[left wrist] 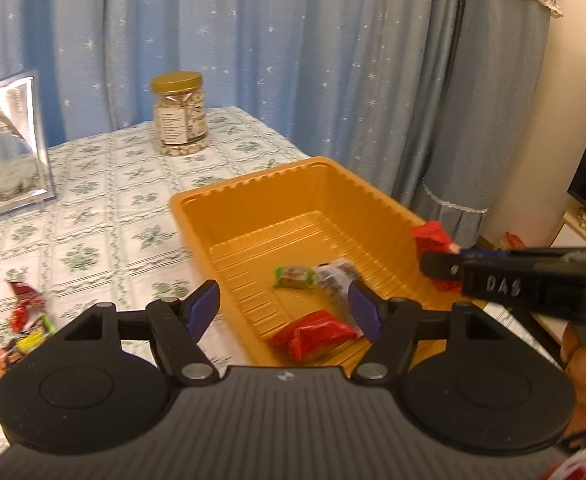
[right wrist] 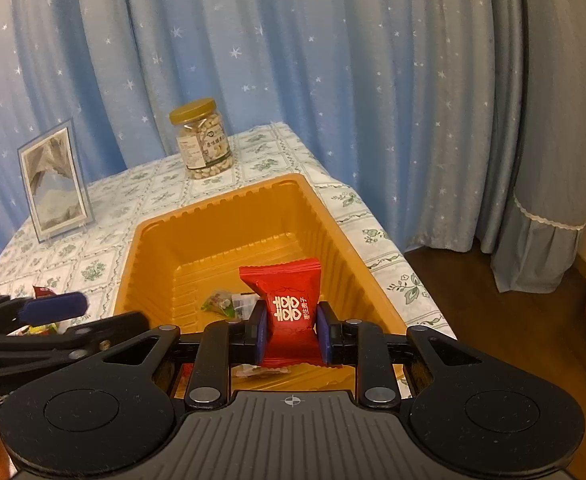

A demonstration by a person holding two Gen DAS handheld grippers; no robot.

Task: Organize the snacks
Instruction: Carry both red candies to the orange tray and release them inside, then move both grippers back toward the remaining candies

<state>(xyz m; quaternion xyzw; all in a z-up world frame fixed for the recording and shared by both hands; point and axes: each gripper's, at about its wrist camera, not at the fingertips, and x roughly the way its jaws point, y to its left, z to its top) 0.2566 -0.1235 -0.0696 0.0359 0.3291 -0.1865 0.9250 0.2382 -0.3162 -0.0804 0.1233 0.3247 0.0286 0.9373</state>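
Blue starry curtains behind, floral-cloth table (right wrist: 253,148), and the right gripper (right wrist: 291,330) is clamped on a red candy packet (right wrist: 289,300) right above the near end of the orange tray (right wrist: 149,232), while the left gripper (left wrist: 283,312) hangs there spread and empty.

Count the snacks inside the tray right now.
3 visible lying in the tray: a red packet near the front, a green candy mid-floor, a clear-wrapped one beside it. The right gripper holds another red packet above it; more may be hidden.
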